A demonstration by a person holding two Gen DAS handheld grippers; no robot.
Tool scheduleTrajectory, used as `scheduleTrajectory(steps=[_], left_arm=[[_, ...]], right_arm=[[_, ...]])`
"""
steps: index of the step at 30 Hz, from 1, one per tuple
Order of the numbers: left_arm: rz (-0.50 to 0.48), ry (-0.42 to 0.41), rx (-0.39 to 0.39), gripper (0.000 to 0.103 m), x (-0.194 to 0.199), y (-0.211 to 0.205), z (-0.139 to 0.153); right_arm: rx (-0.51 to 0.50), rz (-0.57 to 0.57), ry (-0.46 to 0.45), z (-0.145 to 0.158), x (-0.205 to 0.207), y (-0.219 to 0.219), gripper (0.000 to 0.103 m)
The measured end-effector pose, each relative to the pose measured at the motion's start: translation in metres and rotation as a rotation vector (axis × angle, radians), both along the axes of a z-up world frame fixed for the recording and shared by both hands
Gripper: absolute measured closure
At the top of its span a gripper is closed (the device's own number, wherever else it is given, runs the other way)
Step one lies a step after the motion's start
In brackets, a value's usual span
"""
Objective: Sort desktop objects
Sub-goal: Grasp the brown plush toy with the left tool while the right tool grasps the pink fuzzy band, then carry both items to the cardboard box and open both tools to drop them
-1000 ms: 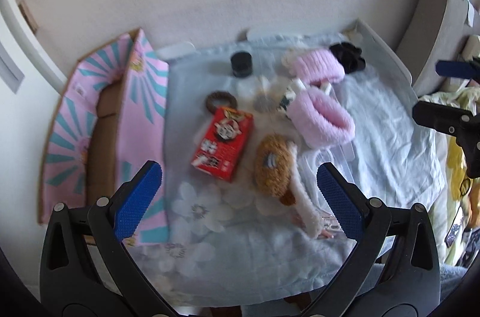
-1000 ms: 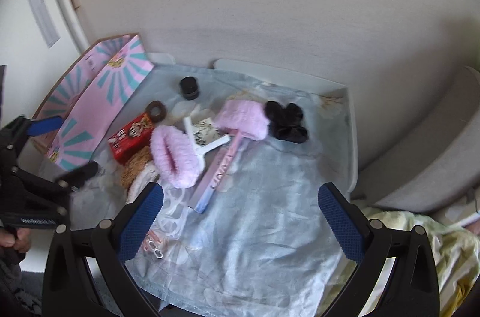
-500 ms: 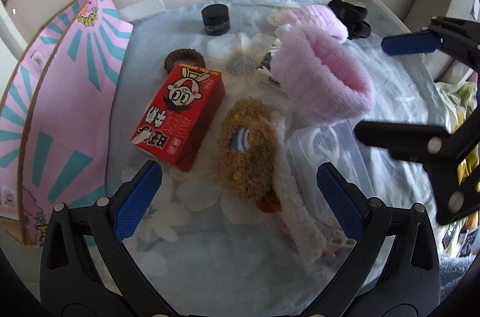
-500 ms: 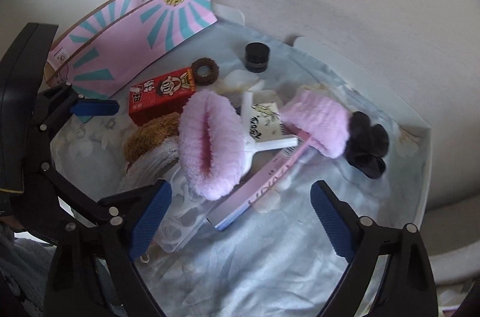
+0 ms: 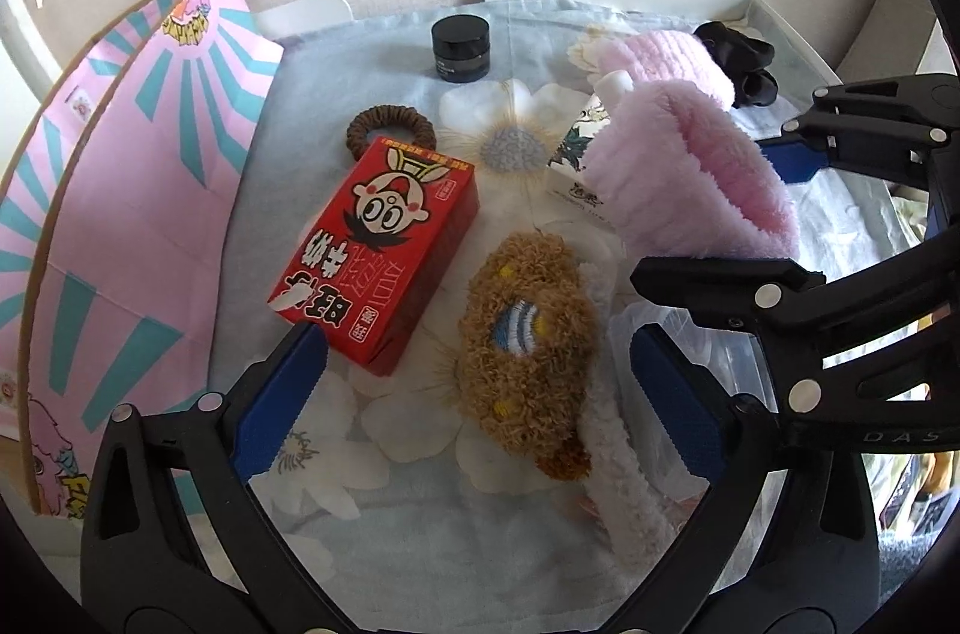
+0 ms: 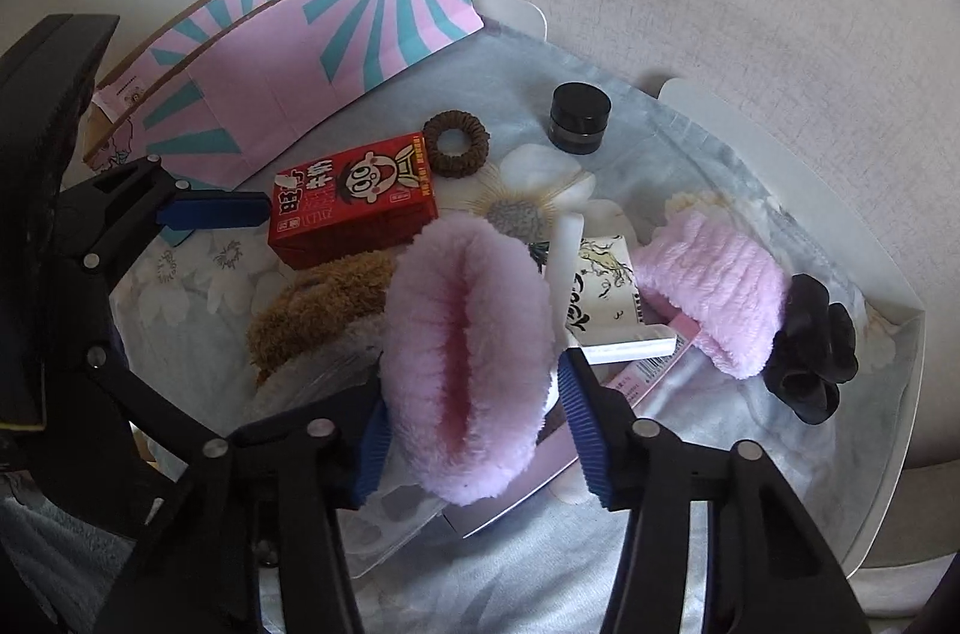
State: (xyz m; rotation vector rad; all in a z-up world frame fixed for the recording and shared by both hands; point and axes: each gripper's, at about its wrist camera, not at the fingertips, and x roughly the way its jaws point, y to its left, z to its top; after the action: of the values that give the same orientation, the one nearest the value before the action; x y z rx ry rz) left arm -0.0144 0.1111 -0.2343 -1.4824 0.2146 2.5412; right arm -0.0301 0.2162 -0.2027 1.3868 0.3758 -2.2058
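Observation:
My left gripper point(image 5: 474, 388) is open, low over a brown plush headband point(image 5: 528, 334), with its left fingertip point(image 5: 282, 388) at the corner of the red snack box point(image 5: 384, 244). My right gripper point(image 6: 474, 424) stands around a fluffy pink wristband point(image 6: 468, 352), its blue pads point(image 6: 582, 430) at the band's two sides; whether they squeeze it is unclear. It shows from the left wrist too point(image 5: 690, 172). A second pink wristband point(image 6: 714, 286), a black scrunchie point(image 6: 810, 352), a brown hair tie point(image 6: 456, 141) and a black jar point(image 6: 579, 117) lie around.
All lie on a flowered blue cloth in a white tray point(image 6: 888, 460). A pink-and-teal paper bag point(image 5: 120, 190) lies at the left. A white card box point(image 6: 600, 298), a pink tube point(image 6: 654, 370) and a clear plastic case point(image 5: 720, 352) lie by the wristbands. A wall stands behind.
Both grippers have come down and forward onto the pile. The right one has narrowed from wide open to either side of the pink wristband. The left stays open.

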Motion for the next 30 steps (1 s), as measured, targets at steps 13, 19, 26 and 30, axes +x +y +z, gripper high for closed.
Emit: scheduleTrajectory(steps=[13,19,26,30], left_arm=[[-0.030,-0.020,-0.011,0.069,0.010,0.008,0.000],[-0.057,-0.002,-0.028,0.070,0.021,0.012,0.007],[-0.045,0.017,-0.004,0.071,0.022,0.000,0.037],[-0.033,0.055,0.027,0.071,0.018,-0.013,0.068]], right_arm=[[-0.036,-0.066,0.020,0.010,0.001,0.010,0.072],[-0.054,-0.119,0.038,0.015,0.000,0.015,0.072],[-0.066,-0.171,0.065,0.033,0.008,0.024,0.072],[-0.074,-0.209,0.093,0.053,0.012,0.026,0.072]])
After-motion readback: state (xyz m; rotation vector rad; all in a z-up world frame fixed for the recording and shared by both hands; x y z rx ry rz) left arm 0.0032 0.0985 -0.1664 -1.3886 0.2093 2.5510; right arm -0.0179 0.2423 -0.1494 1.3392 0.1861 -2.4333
